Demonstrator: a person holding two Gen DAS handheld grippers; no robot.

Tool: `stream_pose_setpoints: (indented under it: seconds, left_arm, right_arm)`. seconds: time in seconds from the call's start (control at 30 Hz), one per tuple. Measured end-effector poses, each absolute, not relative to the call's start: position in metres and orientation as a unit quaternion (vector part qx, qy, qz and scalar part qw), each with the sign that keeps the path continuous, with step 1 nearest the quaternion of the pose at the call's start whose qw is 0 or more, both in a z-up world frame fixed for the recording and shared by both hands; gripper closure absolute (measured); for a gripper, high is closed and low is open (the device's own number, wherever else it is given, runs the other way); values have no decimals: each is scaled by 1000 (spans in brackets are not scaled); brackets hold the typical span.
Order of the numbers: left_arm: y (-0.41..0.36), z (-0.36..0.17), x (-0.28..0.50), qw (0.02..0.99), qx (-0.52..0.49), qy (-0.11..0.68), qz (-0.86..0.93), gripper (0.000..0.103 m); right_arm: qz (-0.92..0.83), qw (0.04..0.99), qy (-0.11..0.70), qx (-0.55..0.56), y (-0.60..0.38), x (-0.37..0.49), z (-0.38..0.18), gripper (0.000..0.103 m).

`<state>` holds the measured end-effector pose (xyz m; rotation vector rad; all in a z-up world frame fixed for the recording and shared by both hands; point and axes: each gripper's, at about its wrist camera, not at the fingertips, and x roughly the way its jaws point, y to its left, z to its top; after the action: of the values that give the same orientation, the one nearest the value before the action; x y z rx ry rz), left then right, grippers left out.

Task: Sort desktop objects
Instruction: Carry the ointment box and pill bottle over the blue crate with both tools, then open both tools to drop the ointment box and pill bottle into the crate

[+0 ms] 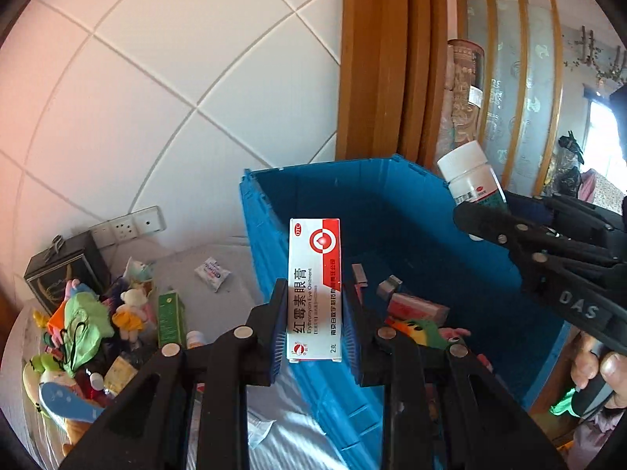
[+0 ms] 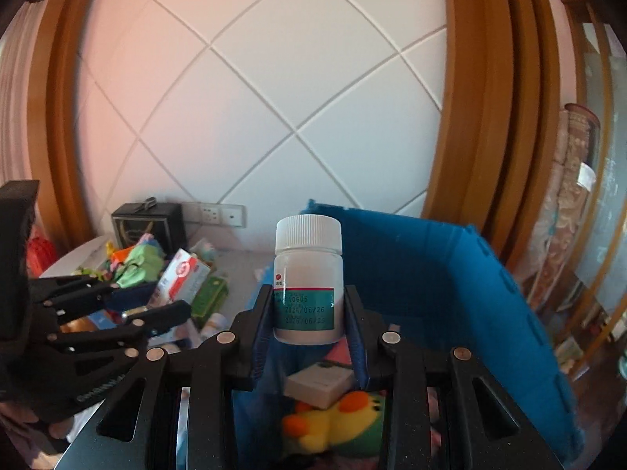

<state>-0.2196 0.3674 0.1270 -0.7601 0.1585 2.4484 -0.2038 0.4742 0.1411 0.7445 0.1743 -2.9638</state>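
My left gripper is shut on a white and red ointment box, held upright over the near rim of the blue crate. In the right wrist view my right gripper is shut on a white pill bottle with a teal label, held upright above the crate. The bottle also shows at the right of the left wrist view. Inside the crate lie a yellow and green plush toy, a grey box and a pink box.
A heap of plush toys, a green carton and small bottles lies on the table left of the crate. A sachet lies near the wall. A black box stands by the wall sockets. Wooden frames rise behind the crate.
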Motion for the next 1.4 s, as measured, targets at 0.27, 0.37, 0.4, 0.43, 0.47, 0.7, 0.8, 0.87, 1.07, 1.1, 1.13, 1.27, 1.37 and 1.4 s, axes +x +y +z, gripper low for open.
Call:
stream_pose_setpoints:
  seconds: [0.27,0.37,0.4,0.43,0.47,0.7,0.8,0.87,1.07,1.1,1.13,1.27,1.37,1.4]
  left_arm:
    - [474,139,-283,320,-390,75,860,78]
    - [513,116,-307,314,-444,97,834,78]
    - [525,106,-313,310,-457,110,826,78]
    - [536,94,-318,307,-475,123,815,78]
    - [546,82,-321,303,-492,135,805,78]
    - [585,13,-337,278,-567,184,753,78]
    - [585,2,-342,276,-577,187,746,78]
    - [585,1,-344,276,-579,183,745,78]
    - [583,0,-349,274,-581,181,745,78]
    - [582,-1,-351,273,-582,181,745,78]
    - [583,-1,-353,271,-582,182,745,78]
    - [583,-1,-354,266,-581,186,747,78]
    - [581,-2,-357,261,-590,185,741,75]
    - [581,-2,-358,258,-591,185,741,70]
  right_arm:
    - [-941,-28,52,333,571,-269,126,70]
    - [-918,-39,43,392,600,-294,100,70]
    - [-910,-39,41,410,607,-295,88,70]
    - [-902,-38,39,429,612,-302,78,70]
    - [-891,-37,37,451,618,-307,66,70]
    - [-828,-26,-4,560,646,-338,-4,70]
    - [-809,-34,-10,587,652,-344,-22,70]
    - [-801,-36,-5,598,653,-346,-30,70]
    - [-791,-33,13,611,650,-347,-37,70]
    - [-790,-33,14,612,650,-347,-38,70]
    - [-790,-33,14,613,649,-348,-39,70]
    - [-789,-32,12,614,649,-349,-39,70]
    - [-788,-33,13,615,649,-348,-39,70]
    - [-788,-33,12,615,649,-348,-40,69]
